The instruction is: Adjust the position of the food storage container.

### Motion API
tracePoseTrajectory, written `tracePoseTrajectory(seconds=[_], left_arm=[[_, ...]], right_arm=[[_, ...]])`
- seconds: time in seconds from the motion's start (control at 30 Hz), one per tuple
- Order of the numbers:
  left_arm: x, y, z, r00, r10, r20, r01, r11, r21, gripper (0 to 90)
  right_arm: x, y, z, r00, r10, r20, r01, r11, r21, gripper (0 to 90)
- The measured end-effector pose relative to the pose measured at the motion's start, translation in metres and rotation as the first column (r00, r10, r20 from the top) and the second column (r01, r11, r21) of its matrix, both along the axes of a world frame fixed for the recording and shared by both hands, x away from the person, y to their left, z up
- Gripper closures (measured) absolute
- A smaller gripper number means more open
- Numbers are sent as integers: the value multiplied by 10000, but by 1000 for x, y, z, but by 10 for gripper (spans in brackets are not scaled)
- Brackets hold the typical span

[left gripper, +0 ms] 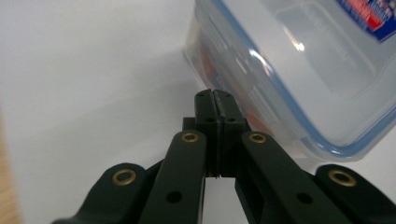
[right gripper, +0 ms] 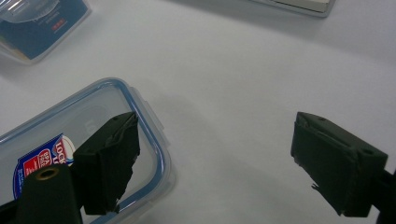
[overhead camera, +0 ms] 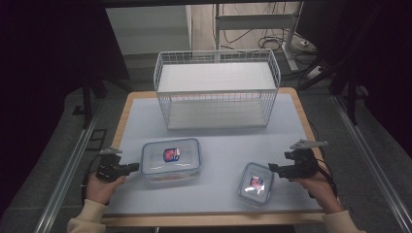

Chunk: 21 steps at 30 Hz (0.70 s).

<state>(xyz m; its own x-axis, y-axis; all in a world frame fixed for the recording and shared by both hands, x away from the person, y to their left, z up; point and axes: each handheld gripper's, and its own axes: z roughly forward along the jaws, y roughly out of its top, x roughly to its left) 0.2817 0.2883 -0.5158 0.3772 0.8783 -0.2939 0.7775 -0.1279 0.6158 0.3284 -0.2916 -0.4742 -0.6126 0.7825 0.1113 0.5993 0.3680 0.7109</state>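
A large clear lidded container (overhead camera: 170, 158) with a blue seal and a red-blue label lies at the table's left centre. My left gripper (overhead camera: 135, 167) sits at its left side, jaws shut with nothing between them. In the left gripper view the closed tips (left gripper: 215, 95) are right at the large container's (left gripper: 289, 60) side wall; whether they touch it I cannot tell. A small container (overhead camera: 256, 183) of the same kind lies at the front right. My right gripper (overhead camera: 273, 169) hovers at its right edge, open (right gripper: 219, 158), with one pad (right gripper: 109, 163) above the small container's (right gripper: 70, 126) lid.
A white wire basket (overhead camera: 217, 90) stands at the back centre of the pale mat (overhead camera: 218, 145). The wooden table edge (overhead camera: 214, 221) runs along the front. In the right gripper view the large container (right gripper: 37, 23) lies at the top left.
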Motion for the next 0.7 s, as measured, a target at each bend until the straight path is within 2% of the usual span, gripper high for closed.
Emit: tracePoseTrajectory(seconds=[0.07,0.17,0.23,0.4,0.53,0.7], left_arm=[[1,-4,-3,9998,-141,-121,140,9999,-24,900],[3,-8,-3,9999,-86,-114,88,9999,127,900],[4,-8,-3,10000,1,-27,-1,10000,-85,900],[9,-13,-1,10000,39,34,-39,9999,-103,900],[15,-24,-1,9999,-113,40,113,9998,-172,900],[21,-45,1,9988,-485,90,486,9988,-67,900]], right_arm=[[0,-1,0,10000,-31,9,31,10000,47,149],[0,-2,1,10000,-75,20,75,10000,47,149],[0,-2,1,10000,-92,14,92,9999,77,150],[1,-1,2,10000,-83,23,83,9999,73,150],[1,1,1,10000,-32,0,32,10000,32,149],[1,0,1,10000,-69,-21,69,10000,42,149]])
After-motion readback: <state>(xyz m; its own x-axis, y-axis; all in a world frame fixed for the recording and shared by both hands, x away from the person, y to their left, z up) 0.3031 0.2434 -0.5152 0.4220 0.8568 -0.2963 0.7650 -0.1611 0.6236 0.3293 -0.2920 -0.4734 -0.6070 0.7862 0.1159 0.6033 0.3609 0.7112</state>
